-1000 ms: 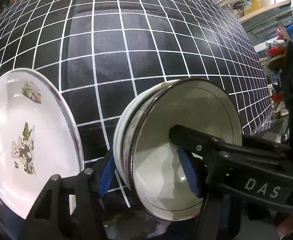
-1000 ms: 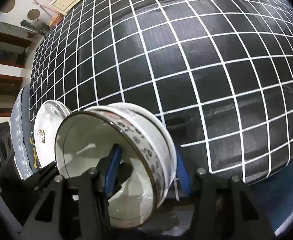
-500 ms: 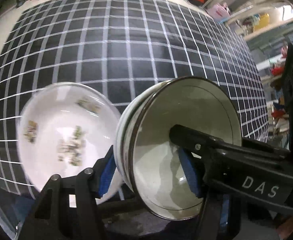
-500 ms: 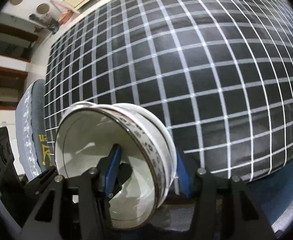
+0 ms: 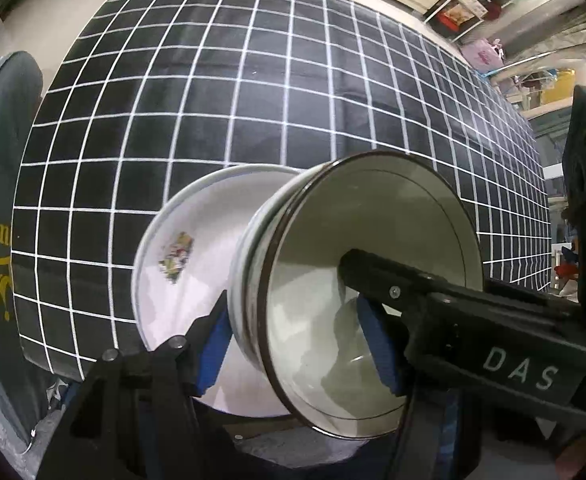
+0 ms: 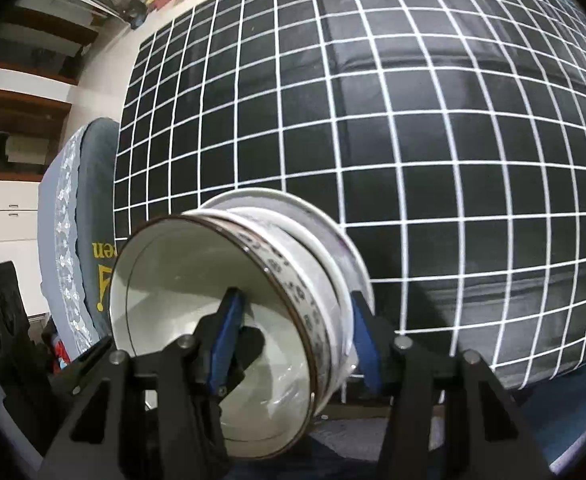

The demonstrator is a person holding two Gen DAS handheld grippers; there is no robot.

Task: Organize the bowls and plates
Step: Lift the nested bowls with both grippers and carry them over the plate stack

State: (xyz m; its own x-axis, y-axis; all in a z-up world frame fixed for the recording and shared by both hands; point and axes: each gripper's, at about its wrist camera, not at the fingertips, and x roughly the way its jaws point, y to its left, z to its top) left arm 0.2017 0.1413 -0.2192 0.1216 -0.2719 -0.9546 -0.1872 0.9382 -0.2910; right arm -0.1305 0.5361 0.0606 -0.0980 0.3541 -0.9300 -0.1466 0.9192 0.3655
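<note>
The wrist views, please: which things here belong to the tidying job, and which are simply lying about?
Job:
- stacked bowls, gripped by the left gripper and right gripper
- plate beneath them

Lying about:
- checked tablecloth
- grey cushion
- shelf clutter

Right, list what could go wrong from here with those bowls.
1. Both tools, left and right, pinch only the walls of the same stack of nested bowls, one pad inside and one outside; uneven hand motion could twist it loose.
2. The bowls are only nested, and the stack is tipped sideways, so one could slide off.
3. The picture plate lies close behind the stack; lowering carelessly could knock rim against rim and chip it.
</note>
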